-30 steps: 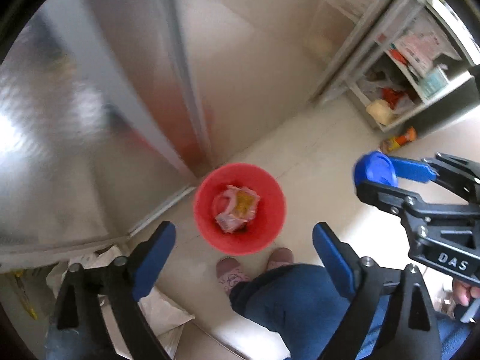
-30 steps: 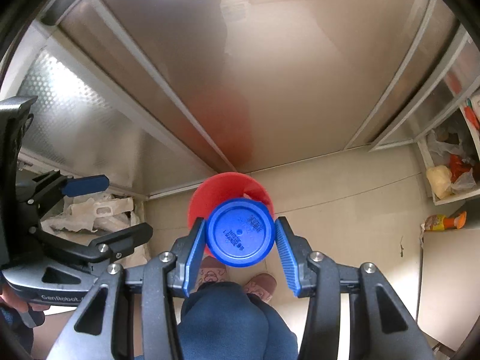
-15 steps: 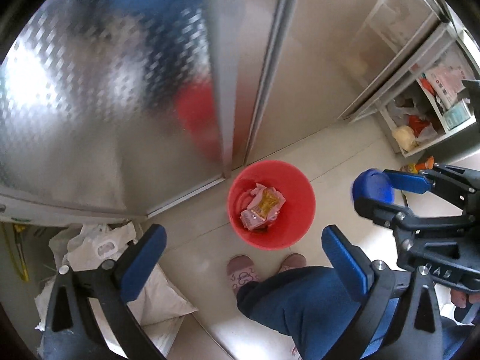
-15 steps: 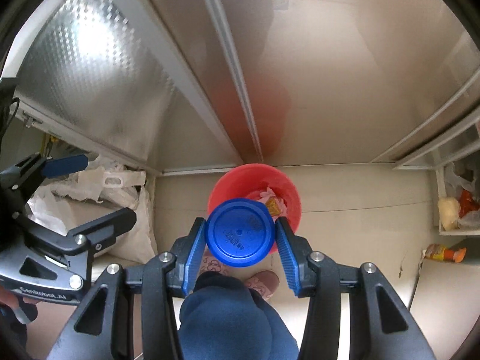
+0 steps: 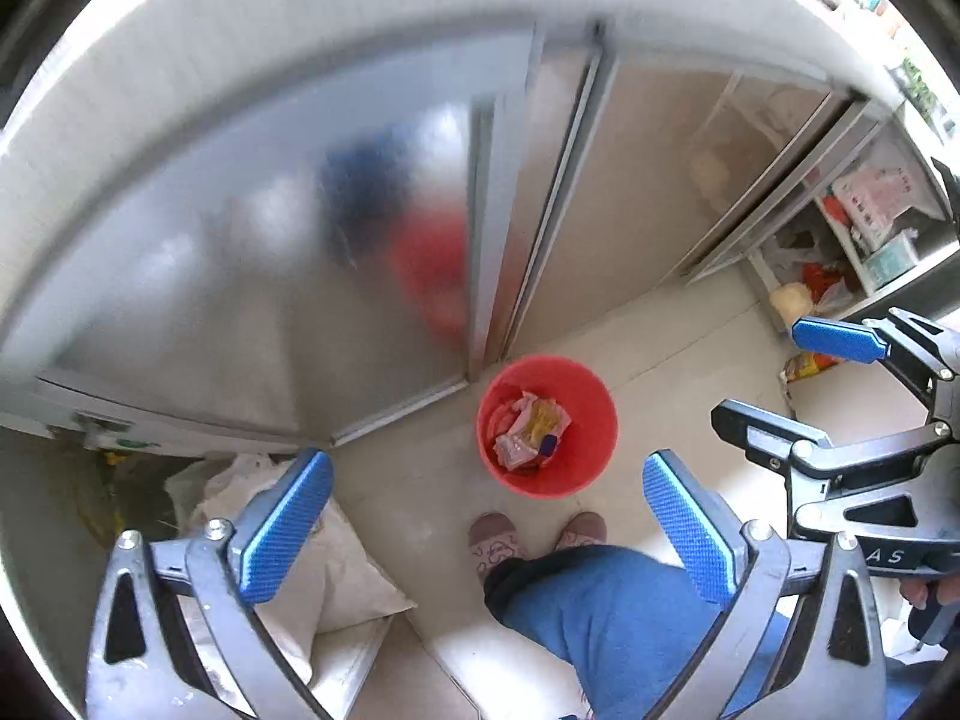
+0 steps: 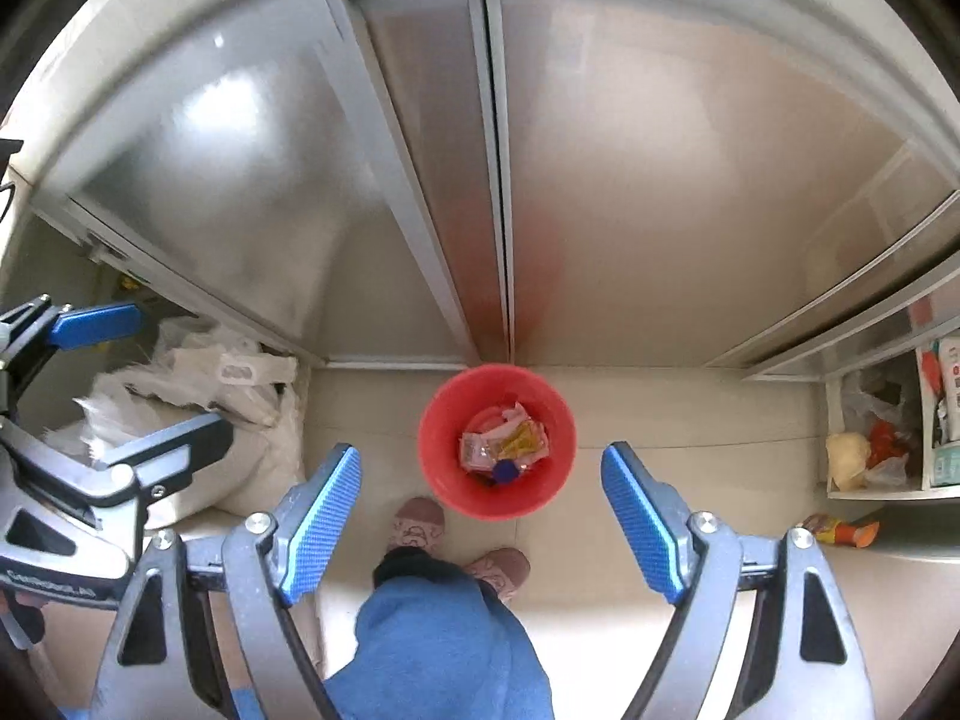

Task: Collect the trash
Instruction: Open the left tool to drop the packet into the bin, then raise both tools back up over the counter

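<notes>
A red bucket (image 5: pixel 591 420) stands on the floor below both grippers; it also shows in the right wrist view (image 6: pixel 441 420). Inside lie crumpled pink and yellow wrappers (image 6: pixel 501 444) and a blue lid (image 6: pixel 506 471), which also shows in the left wrist view (image 5: pixel 547 447). My left gripper (image 5: pixel 486 525) is open and empty, high above the floor. My right gripper (image 6: pixel 480 516) is open and empty above the bucket; it also shows at the right of the left wrist view (image 5: pixel 774 381).
Frosted sliding doors (image 6: pixel 420 180) stand behind the bucket. White sacks (image 6: pixel 198 396) lie at the left. A shelf with bags and boxes (image 6: pixel 888 438) is at the right, with an orange packet (image 6: pixel 840 528) on the floor. The person's slippers (image 6: pixel 420 525) and blue trouser leg are just before the bucket.
My right gripper has opened and let go of the blue lid, which now lies in the red bucket. Both grippers have risen higher above the floor.
</notes>
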Tool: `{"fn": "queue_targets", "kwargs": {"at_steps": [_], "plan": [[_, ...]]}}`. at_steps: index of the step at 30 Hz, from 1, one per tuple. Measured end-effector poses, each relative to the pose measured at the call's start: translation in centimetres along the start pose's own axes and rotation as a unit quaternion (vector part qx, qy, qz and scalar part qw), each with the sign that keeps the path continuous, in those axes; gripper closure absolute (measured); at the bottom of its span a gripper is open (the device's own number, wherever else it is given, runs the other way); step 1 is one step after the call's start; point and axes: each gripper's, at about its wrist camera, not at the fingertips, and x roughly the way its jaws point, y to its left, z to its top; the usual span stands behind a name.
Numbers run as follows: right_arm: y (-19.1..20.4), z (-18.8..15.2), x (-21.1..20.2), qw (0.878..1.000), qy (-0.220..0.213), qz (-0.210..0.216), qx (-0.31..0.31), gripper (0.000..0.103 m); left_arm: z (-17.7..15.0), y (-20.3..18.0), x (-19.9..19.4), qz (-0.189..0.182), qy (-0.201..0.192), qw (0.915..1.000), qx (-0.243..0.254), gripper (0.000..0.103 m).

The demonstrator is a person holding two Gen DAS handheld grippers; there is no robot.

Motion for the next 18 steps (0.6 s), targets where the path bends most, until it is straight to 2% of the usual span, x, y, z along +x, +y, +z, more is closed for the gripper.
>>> {"fn": "queue_targets", "kwargs": {"at_steps": [10,18], "plan": [[0.9,3.2,-10.2,0.999,-0.045,0.005,-0.010,0.021,2.7,0.0,-11.4,0.029,-0.055,0.9979,-0.019,0.000],[1.8,5.7,-14.1,0.995,-0.094,0.010,-0.034,0.016,4.4,1.6,-16.9,0.046,-0.098,0.9923,-0.060,0.000]]}}
